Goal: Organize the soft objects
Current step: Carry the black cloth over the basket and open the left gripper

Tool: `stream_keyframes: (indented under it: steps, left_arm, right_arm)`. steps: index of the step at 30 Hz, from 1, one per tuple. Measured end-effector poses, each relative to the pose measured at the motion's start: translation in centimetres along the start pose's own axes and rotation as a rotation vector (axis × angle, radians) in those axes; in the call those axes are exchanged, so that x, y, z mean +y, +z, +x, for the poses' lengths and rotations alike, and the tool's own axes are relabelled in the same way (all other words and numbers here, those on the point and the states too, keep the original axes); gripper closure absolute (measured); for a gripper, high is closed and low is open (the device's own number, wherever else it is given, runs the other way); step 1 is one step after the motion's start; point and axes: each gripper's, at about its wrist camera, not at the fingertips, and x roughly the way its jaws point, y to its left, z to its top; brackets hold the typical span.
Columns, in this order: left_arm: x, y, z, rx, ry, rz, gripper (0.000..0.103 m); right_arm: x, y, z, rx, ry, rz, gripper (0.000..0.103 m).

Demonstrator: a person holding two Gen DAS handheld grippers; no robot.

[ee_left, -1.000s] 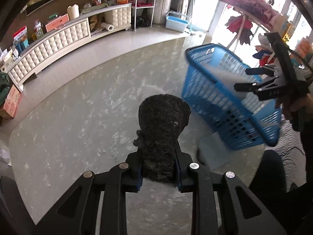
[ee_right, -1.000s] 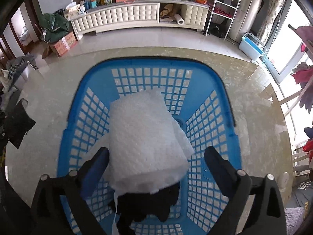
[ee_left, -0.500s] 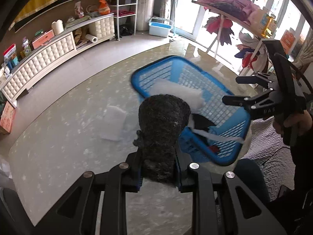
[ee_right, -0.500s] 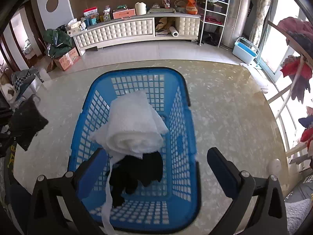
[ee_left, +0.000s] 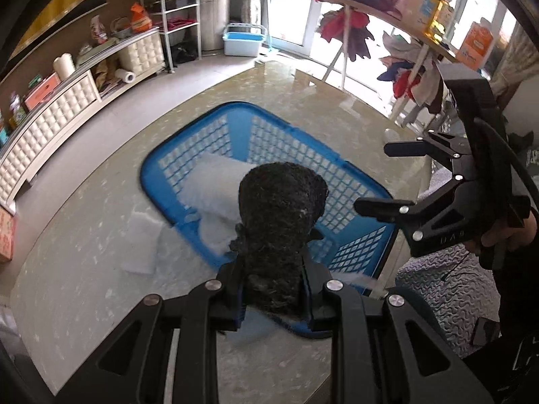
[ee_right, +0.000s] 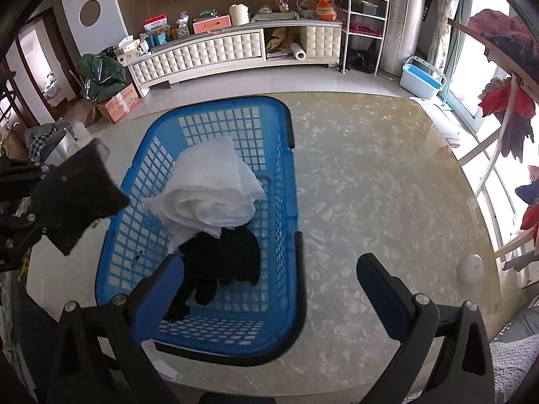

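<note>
My left gripper (ee_left: pixel 273 289) is shut on a dark grey scouring pad (ee_left: pixel 281 222) and holds it above the near end of the blue plastic basket (ee_left: pixel 158 165). The pad also shows at the left of the right wrist view (ee_right: pixel 75 203). In the basket (ee_right: pixel 286 202) lie a rolled white cloth (ee_right: pixel 212 195) and a black cloth (ee_right: pixel 222 262). My right gripper (ee_right: pixel 269 289) is open and empty, raised over the basket's near right corner; it also shows in the left wrist view (ee_left: pixel 370 178).
The basket stands on a glossy marble table (ee_right: pixel 370 185). A white sheet (ee_left: pixel 143 242) lies on the table left of the basket. A small white round disc (ee_right: pixel 473 267) sits near the table's right edge. A clothes rack (ee_left: pixel 370 6) stands beyond the table.
My left gripper has swung with the pad toward the basket, now over its near end. My right gripper has let the white cloth drop into the basket and has drawn back and up.
</note>
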Motion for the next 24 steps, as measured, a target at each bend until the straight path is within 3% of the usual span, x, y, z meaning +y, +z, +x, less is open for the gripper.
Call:
stream_keyframes:
  steps: [13,24]
  left_arm:
    - [-3.2,2.8,5.5,0.053,-0.029,0.122,0.081]
    - [-1.0,2.5,11.1,0.16,0.0,0.076,0.081]
  right_arm:
    - [-1.7,-1.1,0.2,0.008,-0.013,0.061,0.0]
    - [-1.4,-1.3,1.2,0.018,0.012,0.059,0.0]
